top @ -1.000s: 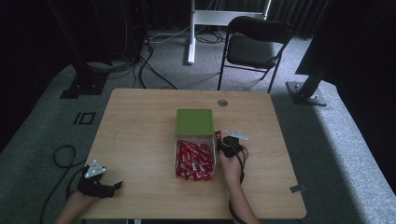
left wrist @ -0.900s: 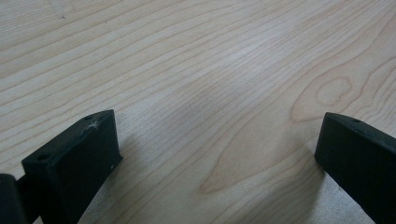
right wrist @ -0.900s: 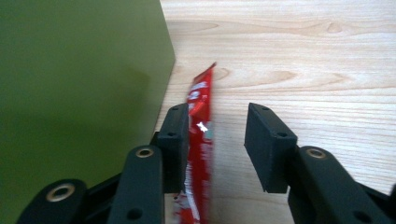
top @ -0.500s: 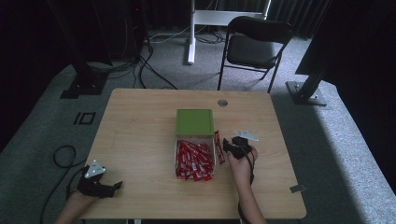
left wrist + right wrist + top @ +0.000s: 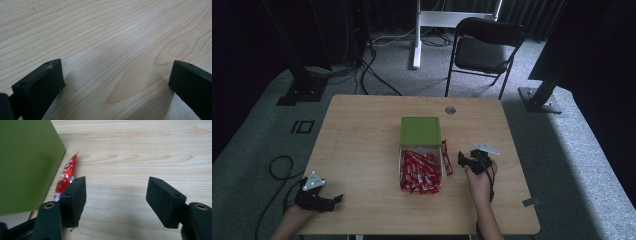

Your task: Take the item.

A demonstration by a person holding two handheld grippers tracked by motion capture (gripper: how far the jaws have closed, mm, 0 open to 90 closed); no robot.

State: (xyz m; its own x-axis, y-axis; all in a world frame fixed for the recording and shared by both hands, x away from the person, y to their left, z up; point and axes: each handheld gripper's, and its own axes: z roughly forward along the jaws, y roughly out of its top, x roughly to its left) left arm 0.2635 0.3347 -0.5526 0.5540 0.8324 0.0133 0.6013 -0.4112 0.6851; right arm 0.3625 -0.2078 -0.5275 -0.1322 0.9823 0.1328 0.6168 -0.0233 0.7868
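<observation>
A green box stands open mid-table, and its white tray holds several red sachets. A single red sachet lies on the wood just right of the tray. My right gripper is right of that sachet and points at it. Its jaws have just been opening and nothing is between them. In the right gripper view the sachet lies outside the left jaw, along the green box wall, and the right gripper has bare wood in its gap. My left gripper rests open at the near left corner.
The wooden table has a small round grommet near its far edge. A folding chair and stand legs are behind the table. A cable loops on the carpet to the left.
The right gripper let go of the single sachet beside the box, opened wider and drew back to the right. The left gripper stayed put.
</observation>
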